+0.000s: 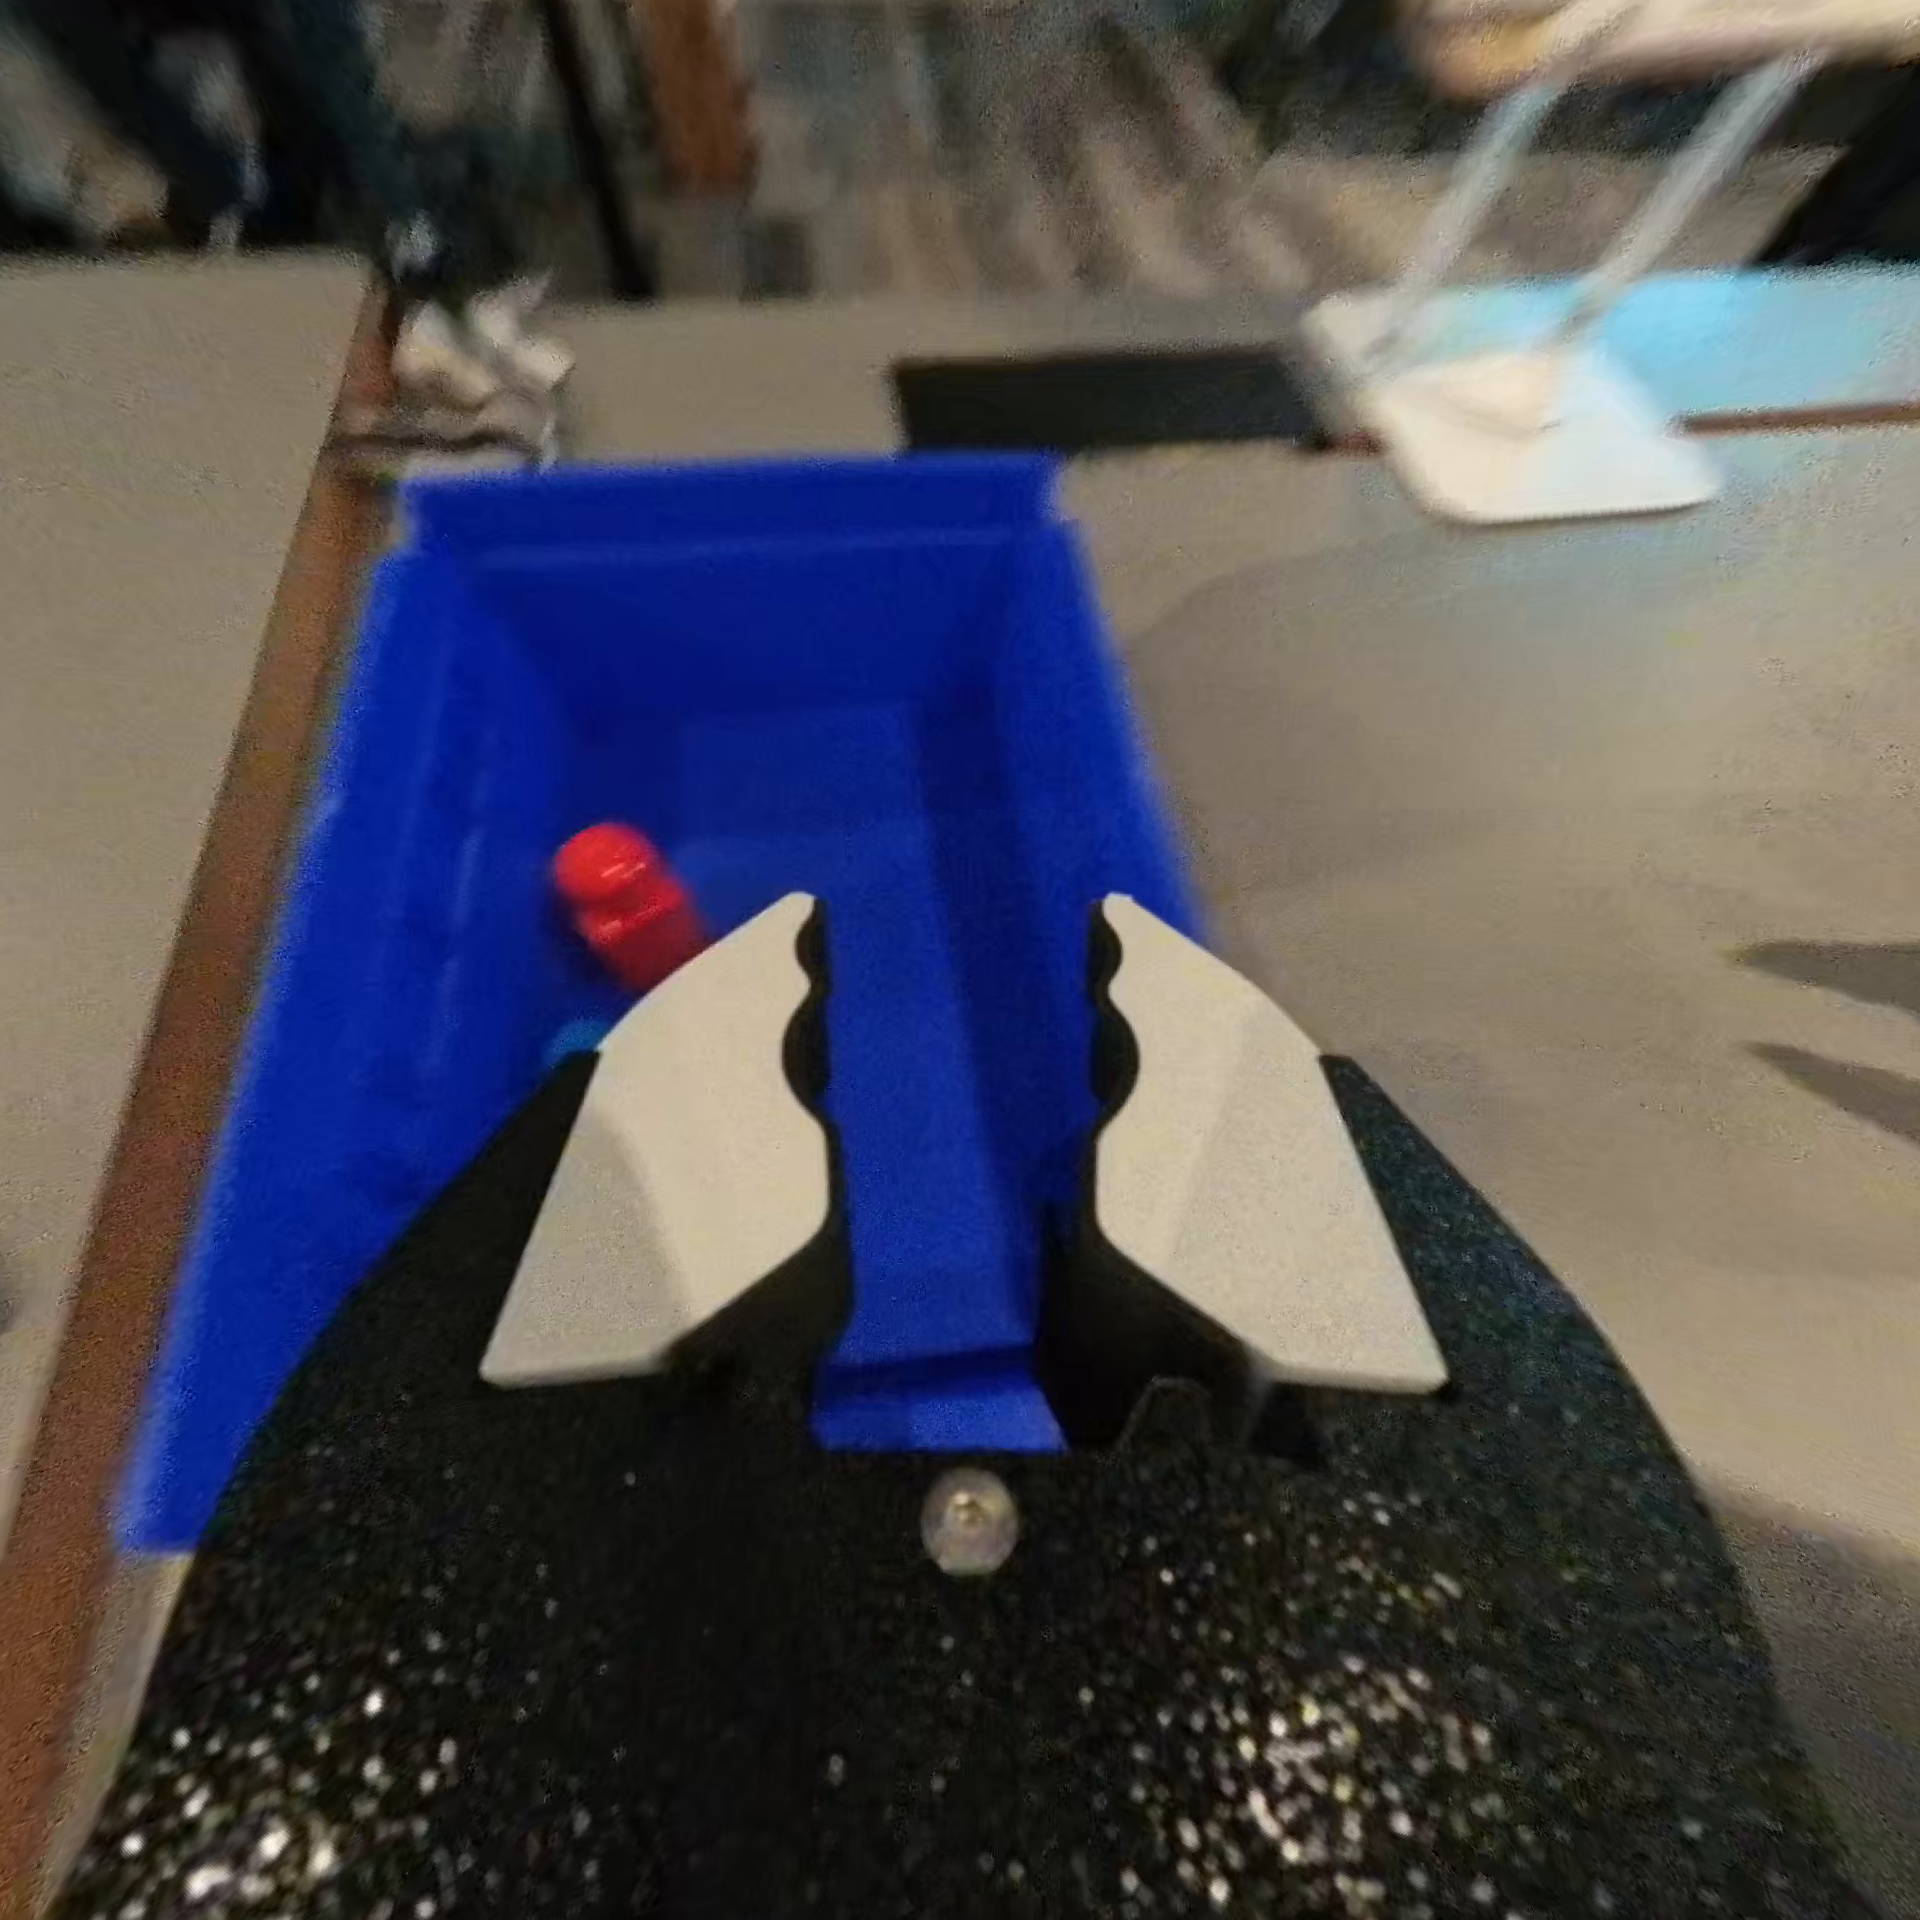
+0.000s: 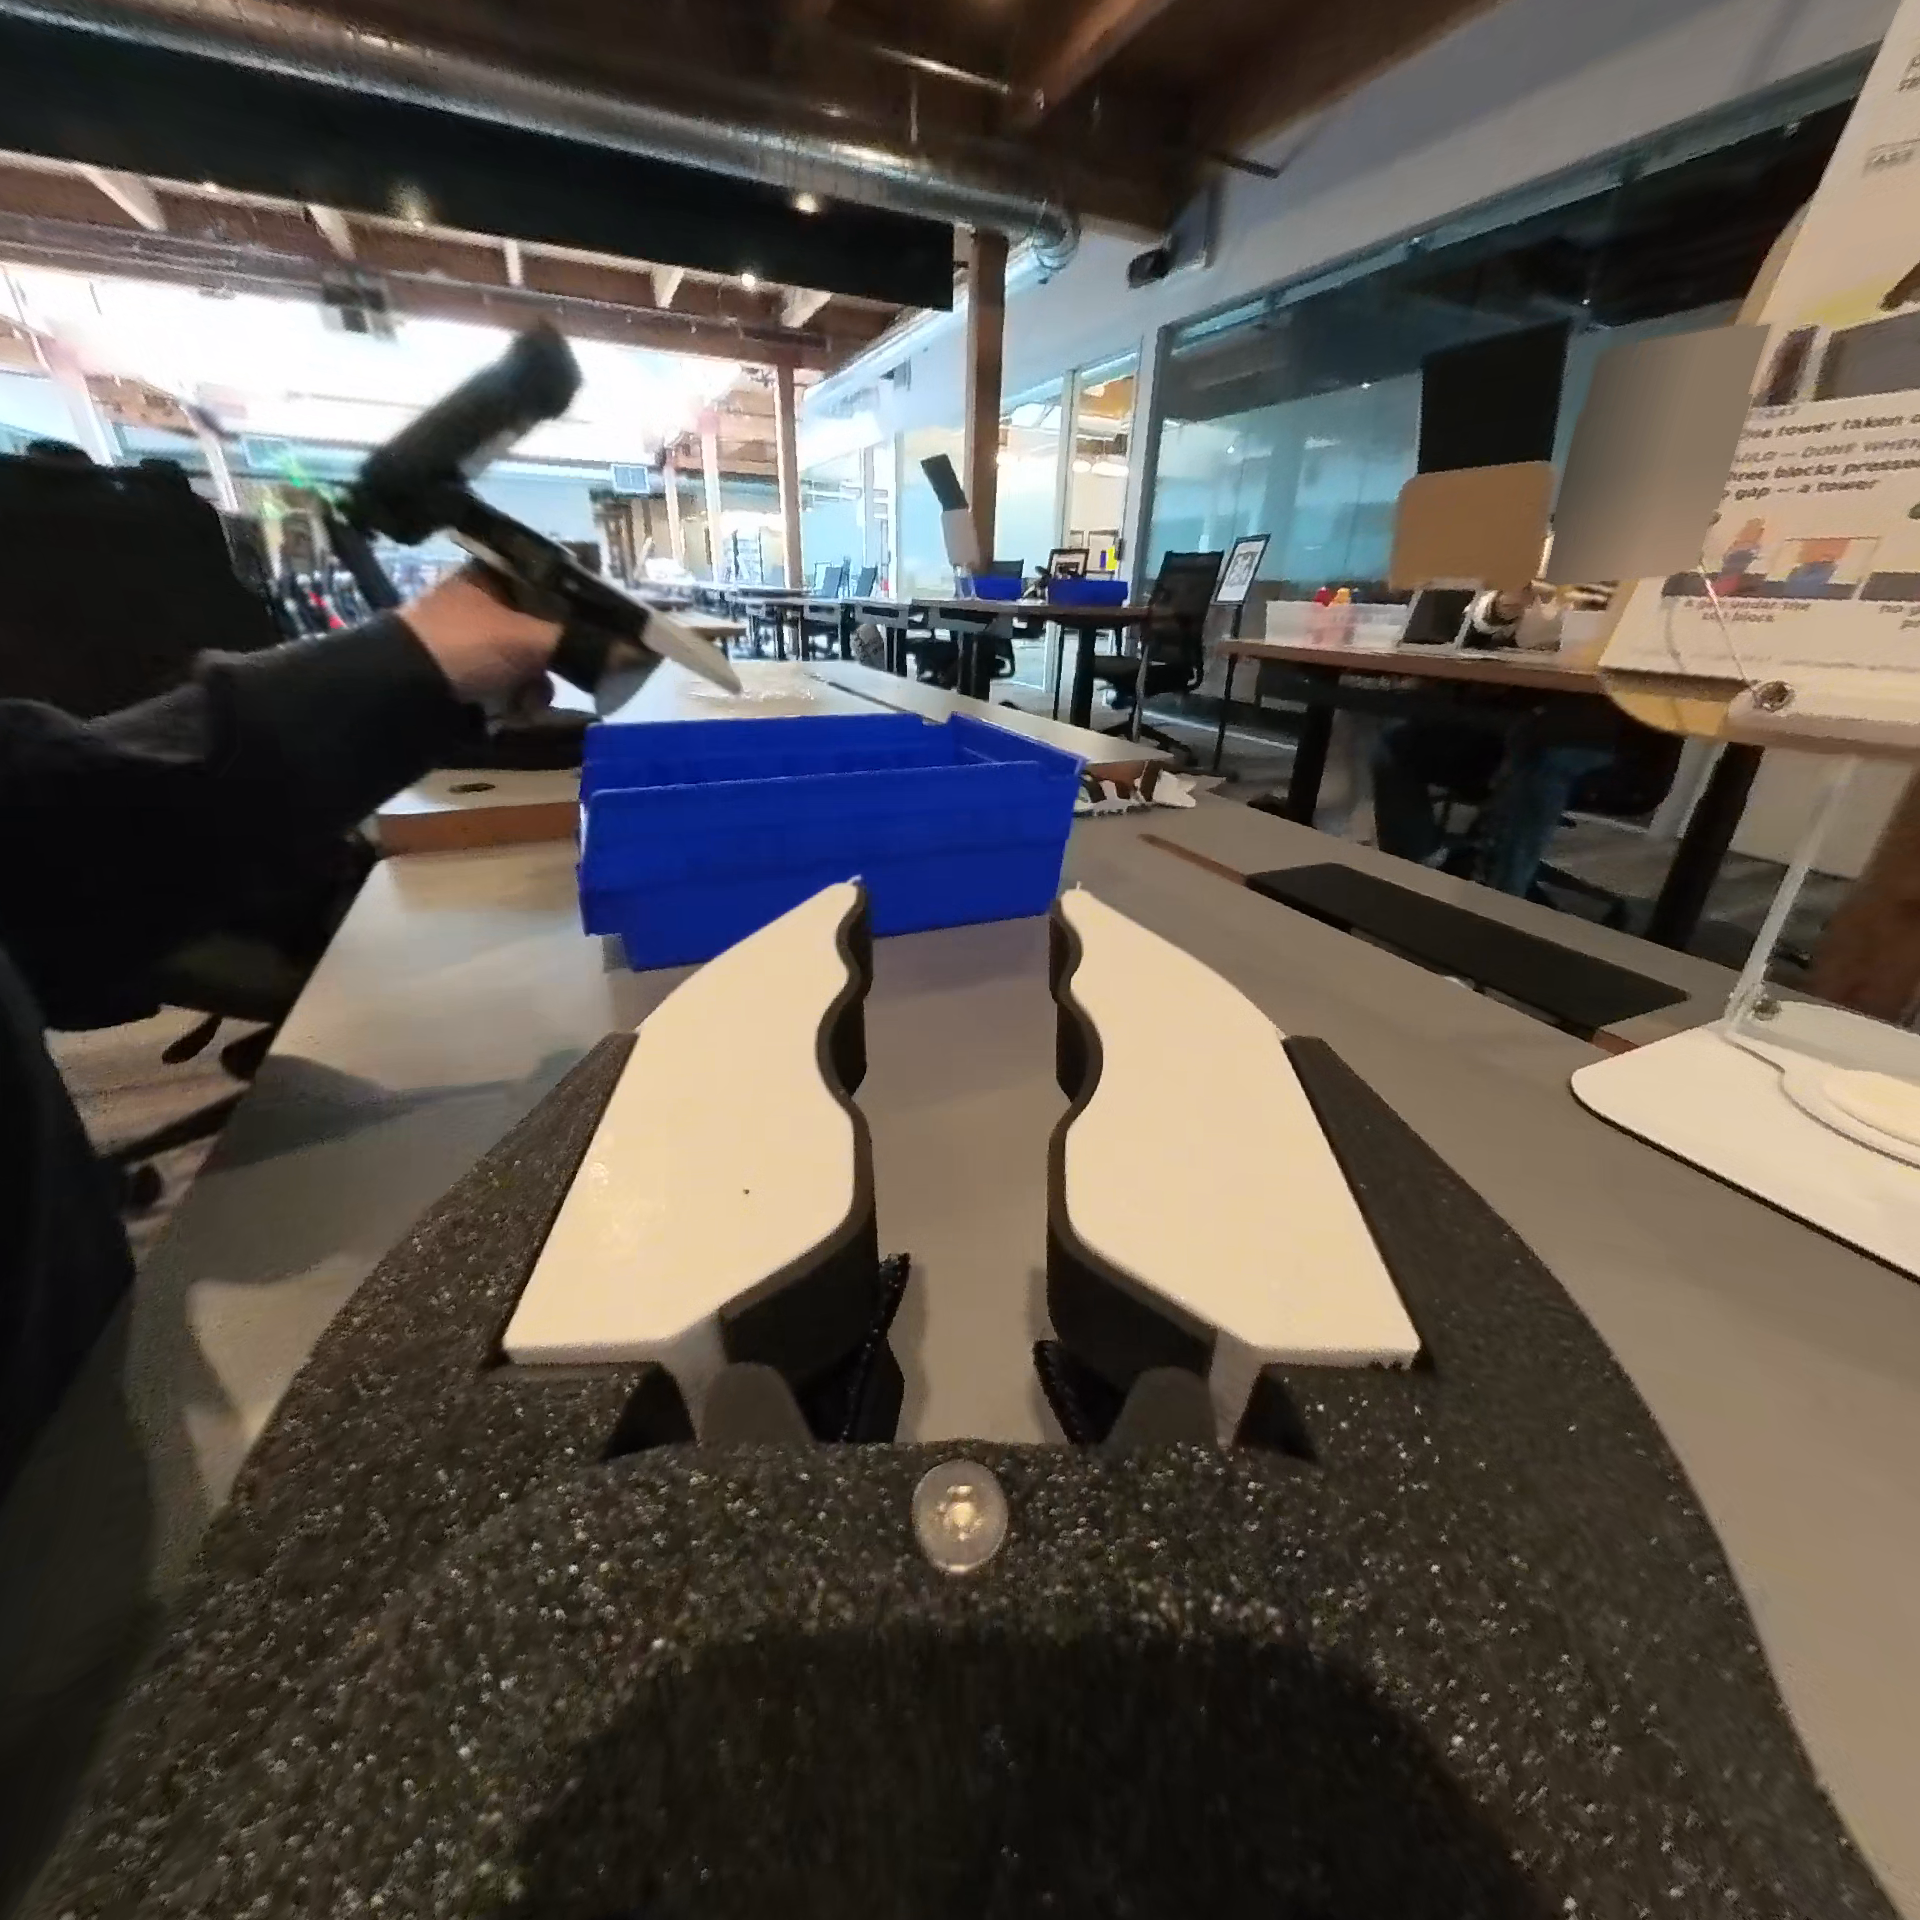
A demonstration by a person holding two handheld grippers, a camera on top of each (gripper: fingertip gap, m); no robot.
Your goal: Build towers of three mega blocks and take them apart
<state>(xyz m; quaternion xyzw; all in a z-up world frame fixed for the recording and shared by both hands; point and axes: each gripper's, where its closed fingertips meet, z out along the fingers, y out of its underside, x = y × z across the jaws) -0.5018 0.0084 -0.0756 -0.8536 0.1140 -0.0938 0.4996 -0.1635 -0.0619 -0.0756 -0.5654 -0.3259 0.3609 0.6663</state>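
Note:
A blue bin (image 1: 727,644) stands on the grey table. A red mega block (image 1: 623,899) lies inside it at the left, partly behind my left finger. A bit of a lighter blue block (image 1: 574,1039) shows just below it. My left gripper (image 1: 956,914) is open and empty, tilted down over the near end of the bin. My right gripper (image 2: 961,899) is open and empty, low over the table, short of the blue bin (image 2: 831,831). The left gripper also shows in the right wrist view (image 2: 686,649), held by a hand above the bin.
A white stand base (image 1: 1538,447) with a clear panel and a sheet (image 2: 1818,416) stands at the right. A black strip (image 2: 1455,945) lies in the table beyond the bin. The table's wooden edge (image 1: 260,831) runs along the bin's left side.

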